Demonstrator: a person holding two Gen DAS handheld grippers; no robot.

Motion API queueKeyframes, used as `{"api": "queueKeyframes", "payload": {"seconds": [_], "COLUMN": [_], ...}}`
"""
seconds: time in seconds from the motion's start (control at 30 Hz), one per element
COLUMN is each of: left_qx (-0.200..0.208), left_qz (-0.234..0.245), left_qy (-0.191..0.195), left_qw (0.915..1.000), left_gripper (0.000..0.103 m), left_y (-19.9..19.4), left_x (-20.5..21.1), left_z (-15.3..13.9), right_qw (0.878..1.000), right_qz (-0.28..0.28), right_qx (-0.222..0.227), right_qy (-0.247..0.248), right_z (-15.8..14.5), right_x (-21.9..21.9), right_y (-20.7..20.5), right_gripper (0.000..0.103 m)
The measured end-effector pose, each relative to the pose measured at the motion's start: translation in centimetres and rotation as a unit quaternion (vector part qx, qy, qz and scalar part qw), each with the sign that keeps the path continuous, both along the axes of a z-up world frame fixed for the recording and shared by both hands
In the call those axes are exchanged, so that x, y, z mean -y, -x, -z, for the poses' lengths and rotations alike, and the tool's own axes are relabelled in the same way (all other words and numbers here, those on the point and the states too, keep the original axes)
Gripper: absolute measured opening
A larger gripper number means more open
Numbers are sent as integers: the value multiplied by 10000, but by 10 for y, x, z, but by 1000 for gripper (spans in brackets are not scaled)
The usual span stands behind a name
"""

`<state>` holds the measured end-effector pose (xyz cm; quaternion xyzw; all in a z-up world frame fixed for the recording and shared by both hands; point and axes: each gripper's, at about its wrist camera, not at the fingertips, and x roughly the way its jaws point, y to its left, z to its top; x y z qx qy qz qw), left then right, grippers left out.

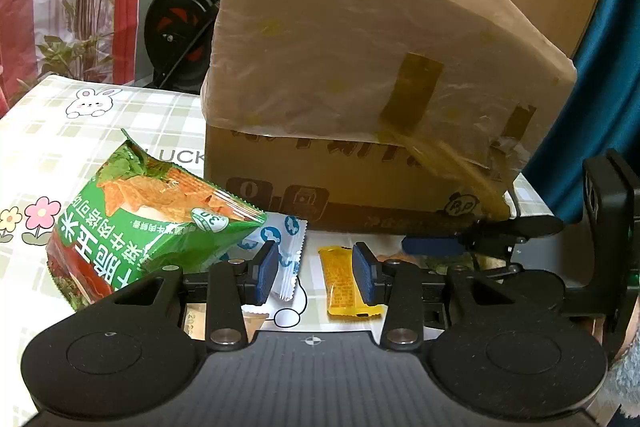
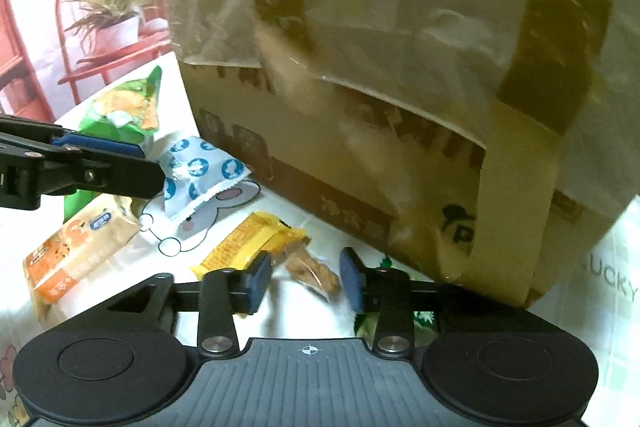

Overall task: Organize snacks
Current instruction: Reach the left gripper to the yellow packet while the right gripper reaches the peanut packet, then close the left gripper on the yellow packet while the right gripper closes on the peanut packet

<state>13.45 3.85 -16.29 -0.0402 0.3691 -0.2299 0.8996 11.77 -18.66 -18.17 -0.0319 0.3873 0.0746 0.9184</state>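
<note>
On the tabletop [image 1: 132,115]: snacks lie loose in front of a big cardboard box [image 2: 400,163] with a plastic sheet taped over its top.
Step now: picking the next snack to put away, it seems. Nothing is held yet.
Right hand-held gripper [image 2: 306,277]: its jaws stand partly open, with nothing squeezed. A clear packet of brown snacks [image 2: 312,269] lies between them, just below, close to the box.
Left hand-held gripper [image 1: 316,273]: partly open too, and empty. It hangs over the gap between the white and blue packet [image 1: 286,247] and the yellow packet [image 1: 340,283].
Next move: the right one likely needs to go lower so the pads sit on both sides of the brown snack packet, then close softly.
Brown snack packet: small, see-through and crinkly. It touches the yellow packet, so that one may get nudged.
Other snacks: a puffy green chips bag [image 1: 140,223] and an orange packet [image 2: 76,255] sit farther to the left.
Where they go: cannot tell.
</note>
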Motion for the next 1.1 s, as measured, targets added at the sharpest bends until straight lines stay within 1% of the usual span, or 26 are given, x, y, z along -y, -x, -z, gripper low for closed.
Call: {"api": "queueKeyframes", "payload": {"seconds": [0.1,0.23,0.33,0.4,0.43,0.6,0.7,0.77,0.9,1.1], "left_qx": [-16,-9,-5,-21,-34,-57,-64,-86,-151,-257], "left_qz": [-20,-7,22,25,19,30,61,69,142,404], "left_qy": [-2,7,8,7,11,45,23,22,-18,-169], "left_qw": [10000,10000,10000,10000,10000,10000,10000,9999,9998,9987], "left_gripper": [43,43,43,43,43,43,43,43,43,43], "left_y": [2,4,5,5,4,5,6,6,8,7], "left_x": [0,0,0,1,1,3,5,6,13,32], "left_z": [1,1,1,2,3,5,6,7,11,24], "right_qw": [10000,9994,9969,9952,9955,9988,9987,9986,9994,9979], "right_qz": [0,132,325,332,304,17,-35,-37,115,524], "right_qx": [20,-209,-404,-580,-594,-358,-426,-425,-185,146], "right_qy": [30,-229,-586,-712,-678,-331,-285,-323,-253,-349], "right_z": [3,9,6,3,2,-5,-3,1,7,14], "right_x": [0,9,12,12,11,10,14,15,14,13], "right_y": [-4,-2,3,7,9,20,22,23,31,47], "right_gripper": [45,45,45,45,45,45,39,31,19,17]}}
